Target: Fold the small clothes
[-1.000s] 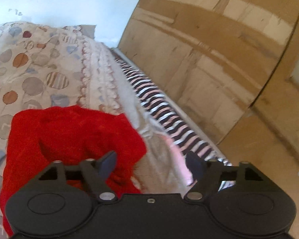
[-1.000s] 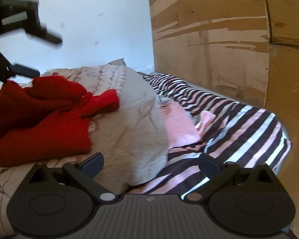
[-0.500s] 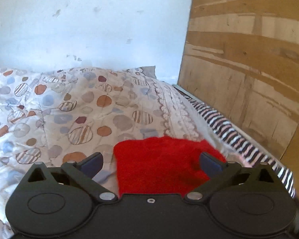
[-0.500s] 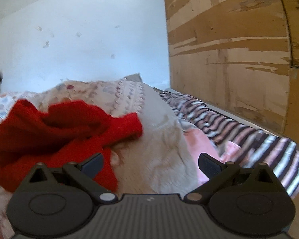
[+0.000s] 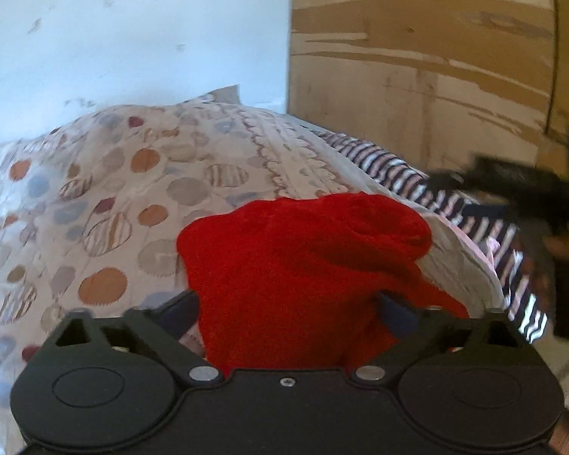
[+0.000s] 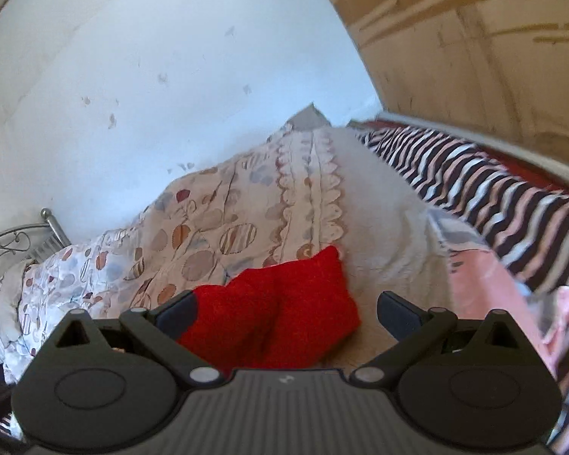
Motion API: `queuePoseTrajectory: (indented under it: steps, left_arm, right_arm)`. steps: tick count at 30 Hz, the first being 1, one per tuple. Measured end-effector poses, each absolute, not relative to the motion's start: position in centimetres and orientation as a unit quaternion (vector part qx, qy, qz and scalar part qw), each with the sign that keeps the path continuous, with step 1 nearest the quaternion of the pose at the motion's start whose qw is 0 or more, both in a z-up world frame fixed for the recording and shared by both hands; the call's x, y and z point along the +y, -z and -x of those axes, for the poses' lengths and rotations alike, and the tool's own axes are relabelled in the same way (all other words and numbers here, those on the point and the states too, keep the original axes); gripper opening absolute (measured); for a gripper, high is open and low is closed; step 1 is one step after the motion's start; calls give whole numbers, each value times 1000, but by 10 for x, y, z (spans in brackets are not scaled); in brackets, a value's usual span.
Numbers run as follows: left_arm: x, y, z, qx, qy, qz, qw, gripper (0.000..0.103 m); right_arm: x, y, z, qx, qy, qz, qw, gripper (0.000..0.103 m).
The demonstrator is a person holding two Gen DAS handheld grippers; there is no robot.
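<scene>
Red garment [image 5: 303, 265]: one, bunched on my patterned quilt [image 5: 132, 189], between the fingers of my left gripper [image 5: 288, 309], whose jaws are closing but stand wide, not pressing it. My right gripper [image 6: 286, 309]: jaws apart, nothing clamped, the garment's edge below. Striped sheet [image 6: 474, 189]: one, beside the quilt. Wooden panel [image 5: 417, 76]: one, behind. Pink cloth [image 6: 481, 284]: one.
</scene>
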State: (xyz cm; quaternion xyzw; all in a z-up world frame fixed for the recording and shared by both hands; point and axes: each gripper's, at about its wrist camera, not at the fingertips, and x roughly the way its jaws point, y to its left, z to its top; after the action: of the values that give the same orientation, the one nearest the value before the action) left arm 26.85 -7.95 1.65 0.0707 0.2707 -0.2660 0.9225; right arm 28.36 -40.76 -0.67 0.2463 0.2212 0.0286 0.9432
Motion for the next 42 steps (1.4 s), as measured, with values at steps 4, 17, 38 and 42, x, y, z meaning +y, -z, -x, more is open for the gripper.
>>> queuePoseTrajectory:
  steps: [4, 17, 38, 42]
  left_arm:
    - [-86, -13, -270, 271, 285, -84, 916, 76]
    - [-102, -15, -256, 221, 333, -97, 911, 18]
    - [-175, 22, -238, 221, 394, -199, 870, 19]
    - [-174, 18, -241, 229, 391, -191, 871, 19]
  right_arm:
    - [-401, 11, -317, 260, -80, -285, 919, 87]
    - [-386, 4, -350, 239, -103, -270, 927, 16]
    - [-437, 35, -319, 232, -4, -225, 946, 15]
    - [-432, 16, -308, 197, -9, -217, 956, 54]
